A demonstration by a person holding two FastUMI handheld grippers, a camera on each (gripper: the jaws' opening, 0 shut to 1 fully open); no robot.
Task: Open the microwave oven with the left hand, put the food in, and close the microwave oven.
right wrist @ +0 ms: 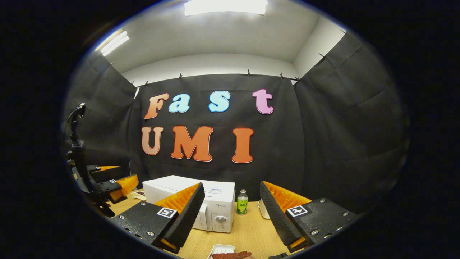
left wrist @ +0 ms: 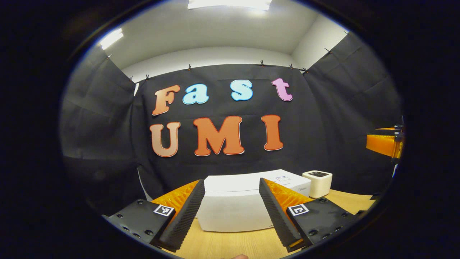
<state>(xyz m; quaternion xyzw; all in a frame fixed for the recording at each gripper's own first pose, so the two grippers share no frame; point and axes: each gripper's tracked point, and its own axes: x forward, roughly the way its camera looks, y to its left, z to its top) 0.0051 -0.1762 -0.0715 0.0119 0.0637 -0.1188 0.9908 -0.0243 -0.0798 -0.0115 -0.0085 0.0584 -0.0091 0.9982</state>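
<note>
Claws first: the left claw [left wrist: 231,208] in the left gripper view has its two black ribbed fingers [left wrist: 185,216] spread wide with nothing between them, and the boxy white microwave oven [left wrist: 237,205] sits on the light wooden counter [left wrist: 230,244] straight ahead, framed by the gap. The fingers cover the oven's lower corners, so only its top and one plain white side show here, and the door cannot be judged from this view. Beside the oven, toward its right rear corner, stands a small cream square-topped appliance [left wrist: 318,183]; what it is cannot be made out. Far to the oven's right an orange and black piece of the other tool [left wrist: 384,142] is cut off at the picture's edge.

In the right gripper view the right claw [right wrist: 231,212] is likewise spread and empty. The microwave oven [right wrist: 196,199] lies ahead and slightly left, its front partly hidden by the left-hand finger; the door looks closed, with a round knob on the panel. Just right of the oven stands a small clear bottle with a green label [right wrist: 242,202]. In front of the oven, at the bottom edge, a white rectangular tray [right wrist: 222,250] carries reddish-brown food [right wrist: 231,255], cut off. Left of the oven the left claw [right wrist: 111,183] hangs above the counter.
</note>
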